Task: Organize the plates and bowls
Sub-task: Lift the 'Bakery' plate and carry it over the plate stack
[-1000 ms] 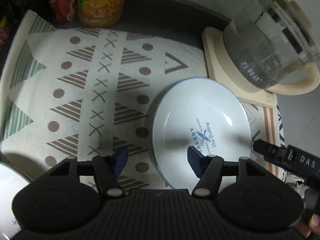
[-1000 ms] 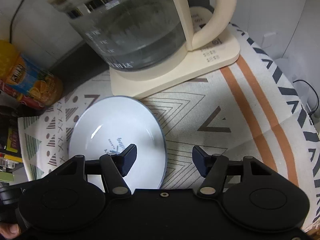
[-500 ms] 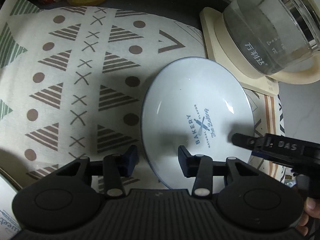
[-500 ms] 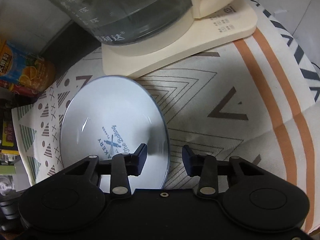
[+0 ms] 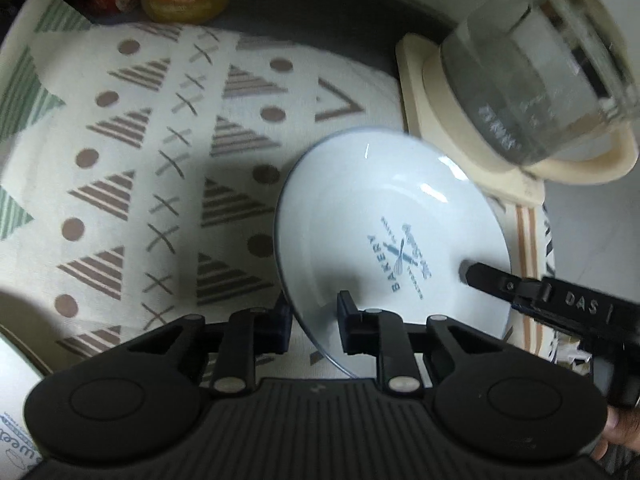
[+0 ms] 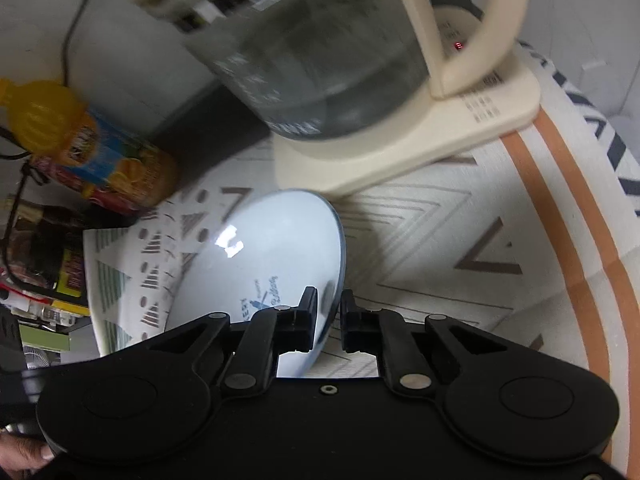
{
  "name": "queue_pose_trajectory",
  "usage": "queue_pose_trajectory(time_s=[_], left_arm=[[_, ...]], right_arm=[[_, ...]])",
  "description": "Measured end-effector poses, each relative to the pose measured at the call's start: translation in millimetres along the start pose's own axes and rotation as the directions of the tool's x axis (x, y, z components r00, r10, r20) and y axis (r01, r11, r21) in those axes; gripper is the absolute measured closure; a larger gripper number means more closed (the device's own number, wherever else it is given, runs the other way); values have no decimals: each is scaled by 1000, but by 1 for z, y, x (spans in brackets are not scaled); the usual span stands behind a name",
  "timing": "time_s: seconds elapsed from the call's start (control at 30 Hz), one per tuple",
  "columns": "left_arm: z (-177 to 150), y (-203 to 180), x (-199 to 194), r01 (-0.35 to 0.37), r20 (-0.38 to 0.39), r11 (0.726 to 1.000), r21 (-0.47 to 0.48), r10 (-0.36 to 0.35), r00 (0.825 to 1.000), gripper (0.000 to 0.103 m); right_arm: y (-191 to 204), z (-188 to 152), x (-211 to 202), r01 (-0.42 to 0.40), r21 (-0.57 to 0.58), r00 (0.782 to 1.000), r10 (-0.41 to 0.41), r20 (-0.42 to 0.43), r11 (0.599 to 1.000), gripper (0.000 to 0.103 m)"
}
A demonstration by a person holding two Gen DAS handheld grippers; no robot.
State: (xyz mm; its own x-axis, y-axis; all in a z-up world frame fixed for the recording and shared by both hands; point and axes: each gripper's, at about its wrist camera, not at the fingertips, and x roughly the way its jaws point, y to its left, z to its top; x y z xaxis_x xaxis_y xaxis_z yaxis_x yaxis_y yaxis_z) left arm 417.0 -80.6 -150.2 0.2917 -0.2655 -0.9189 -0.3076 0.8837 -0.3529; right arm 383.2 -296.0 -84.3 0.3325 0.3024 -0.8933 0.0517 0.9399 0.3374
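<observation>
I have the white plate (image 5: 360,216) with the blue BAKERY print pinched from two sides: in the left wrist view my left claw (image 5: 314,326) sits at the lower centre of the frame, narrowed down with one finger under the near rim and one on top, and in the right wrist view my right claw (image 6: 329,320) straddles the opposite rim the same way, its fingers close on either side of the edge. I cannot tell from either picture whether the pads are fully pressed against the china, but both read as gripping it. The plate is tilted, one edge raised off the patterned mat (image 5: 132,168) that covers the desk, with its far rim close to the cream base of the glass kettle (image 5: 532,92) in the upper right of the left view. A juice bottle (image 6: 100,156) stands at the left edge of the right view, well apart from the plate. At the lower left corner of the left view I see a sliver of another white dish (image 5: 12,372), possibly where this one belongs. I judge the job is in its early part: this plate is picked up but not yet stacked, and no tidy pile shows anywhere. Carrying it over and setting it down is still left.
</observation>
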Motion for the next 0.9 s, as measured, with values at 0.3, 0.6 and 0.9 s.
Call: queue_pose_trajectory(time_s=[0.3, 0.6, 0.9], left_arm=[[-2, 9, -32, 25, 91, 1000, -17, -23, 996, 82], [-15, 17, -64, 30, 165, 999, -34, -24, 986, 82], [-40, 32, -92, 28, 217, 998, -62, -14, 976, 82]], right_arm=[[17, -6, -17, -35, -15, 998, 36, 59, 999, 91], [36, -19, -30, -64, -52, 995, 68, 79, 997, 90], [61, -37, -39, -87, -124, 991, 98, 87, 988, 90]])
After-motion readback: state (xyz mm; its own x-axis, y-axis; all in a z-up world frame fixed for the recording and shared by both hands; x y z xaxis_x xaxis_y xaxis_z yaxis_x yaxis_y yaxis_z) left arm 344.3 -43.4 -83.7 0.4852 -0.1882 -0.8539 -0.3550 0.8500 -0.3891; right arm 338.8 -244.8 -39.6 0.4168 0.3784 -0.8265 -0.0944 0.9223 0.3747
